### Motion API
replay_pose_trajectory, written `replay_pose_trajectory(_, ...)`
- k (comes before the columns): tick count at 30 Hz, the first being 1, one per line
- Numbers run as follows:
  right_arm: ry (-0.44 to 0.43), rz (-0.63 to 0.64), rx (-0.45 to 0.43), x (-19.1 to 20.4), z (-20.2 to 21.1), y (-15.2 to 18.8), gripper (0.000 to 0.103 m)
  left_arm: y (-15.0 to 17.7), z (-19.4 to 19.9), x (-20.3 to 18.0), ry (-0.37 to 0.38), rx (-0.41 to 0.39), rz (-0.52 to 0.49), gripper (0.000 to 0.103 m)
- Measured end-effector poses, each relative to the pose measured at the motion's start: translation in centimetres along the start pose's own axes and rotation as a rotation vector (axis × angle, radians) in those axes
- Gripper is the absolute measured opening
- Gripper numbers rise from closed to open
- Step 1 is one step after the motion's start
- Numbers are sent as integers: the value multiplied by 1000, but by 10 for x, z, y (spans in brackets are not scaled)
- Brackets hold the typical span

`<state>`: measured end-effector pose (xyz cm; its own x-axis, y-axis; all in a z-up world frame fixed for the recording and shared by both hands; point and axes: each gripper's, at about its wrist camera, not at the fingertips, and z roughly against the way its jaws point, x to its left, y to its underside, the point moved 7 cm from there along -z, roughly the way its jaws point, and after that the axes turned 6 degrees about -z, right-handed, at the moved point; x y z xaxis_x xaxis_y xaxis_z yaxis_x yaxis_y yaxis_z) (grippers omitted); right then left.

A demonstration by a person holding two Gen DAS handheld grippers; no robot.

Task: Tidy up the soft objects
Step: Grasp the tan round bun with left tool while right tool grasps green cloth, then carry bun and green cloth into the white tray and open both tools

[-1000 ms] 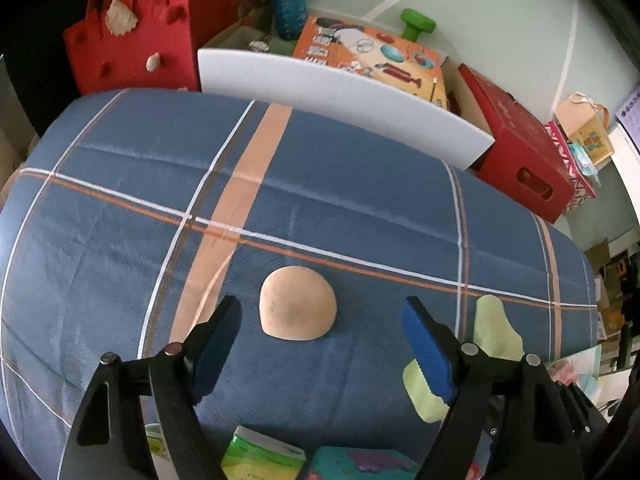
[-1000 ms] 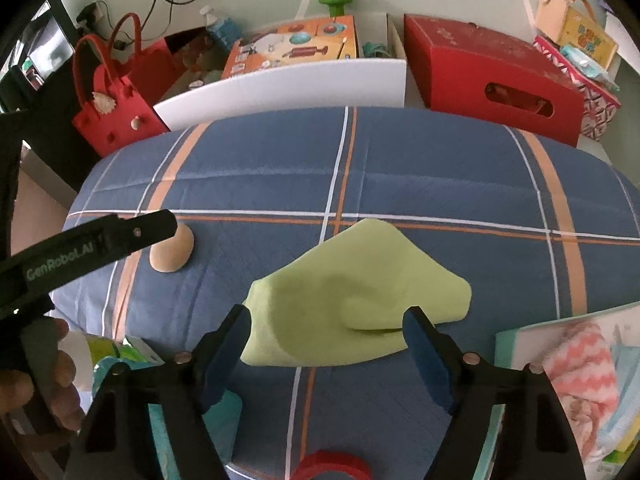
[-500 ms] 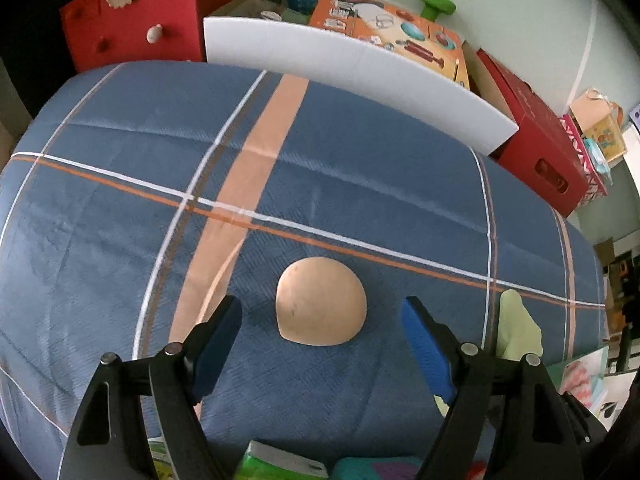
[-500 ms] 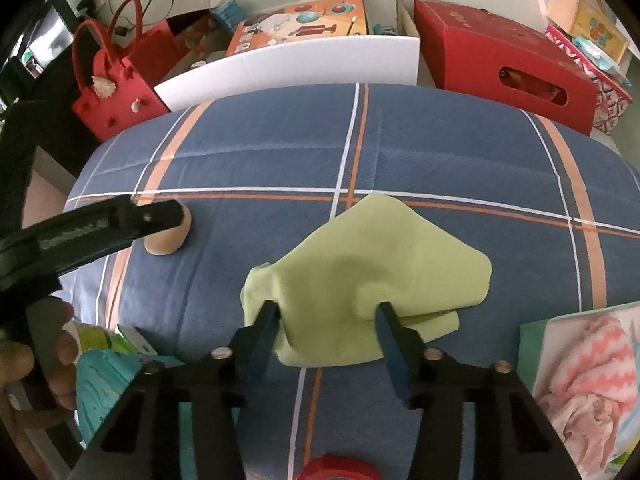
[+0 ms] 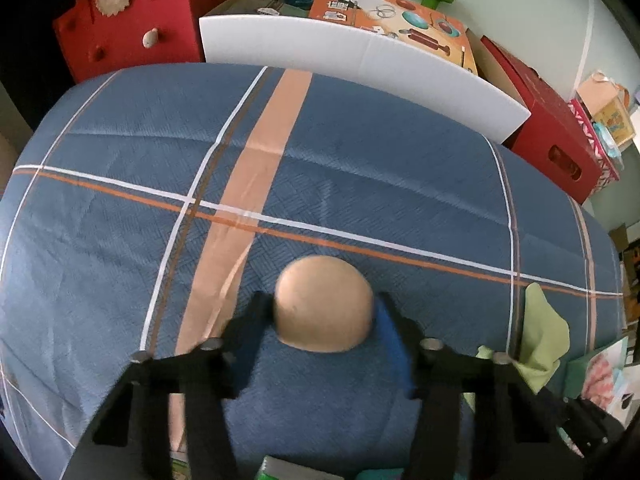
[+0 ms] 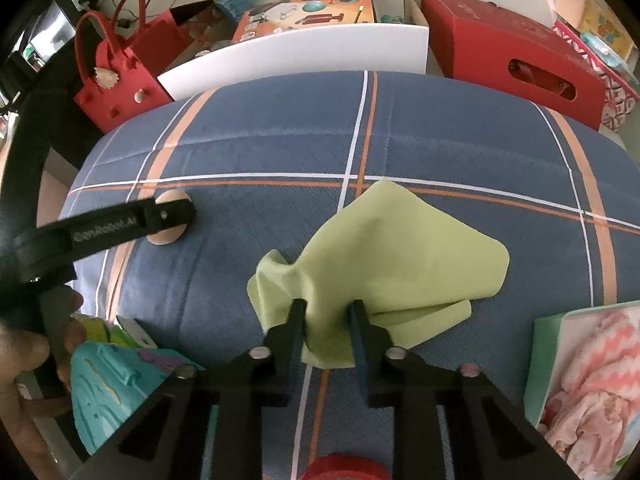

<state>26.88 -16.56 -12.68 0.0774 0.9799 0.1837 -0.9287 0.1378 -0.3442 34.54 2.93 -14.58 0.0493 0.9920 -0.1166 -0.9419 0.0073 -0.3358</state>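
A tan dome-shaped soft pad (image 5: 324,304) lies on the blue plaid cover (image 5: 360,160). My left gripper (image 5: 322,312) straddles it with jaws closing, and both blue pads touch its sides. The right wrist view shows that left gripper (image 6: 172,216) over the tan pad (image 6: 166,238) at the left. A light green cloth (image 6: 400,248) lies crumpled mid-cover. My right gripper (image 6: 328,320) is closing on its near edge, with a bunched fold pinched between the fingers. A corner of the green cloth (image 5: 540,328) shows at the right of the left wrist view.
A white board (image 5: 360,56), a red felt bag (image 5: 132,20) and a red box (image 6: 512,64) stand beyond the cover's far edge. A box with a pink knit cloth (image 6: 592,380) sits near right, a teal box (image 6: 108,380) near left, a red tape roll (image 6: 344,468) at the front.
Both grippers have gone from wide open to closed in. The left one sank onto the tan pad; the right one gathered a fold of the green cloth, which bunched up.
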Motion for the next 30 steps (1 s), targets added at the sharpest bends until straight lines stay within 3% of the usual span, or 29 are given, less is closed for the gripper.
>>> replay_pose_trajectory(8,-25,-10,-14,-3,7,0,5,-2,7,-6,28,-18,-13,48)
replay_pose_trajectory(30,-36,-37,-190,-21,103,29,5,14,137,-27,8,-215,-66,48)
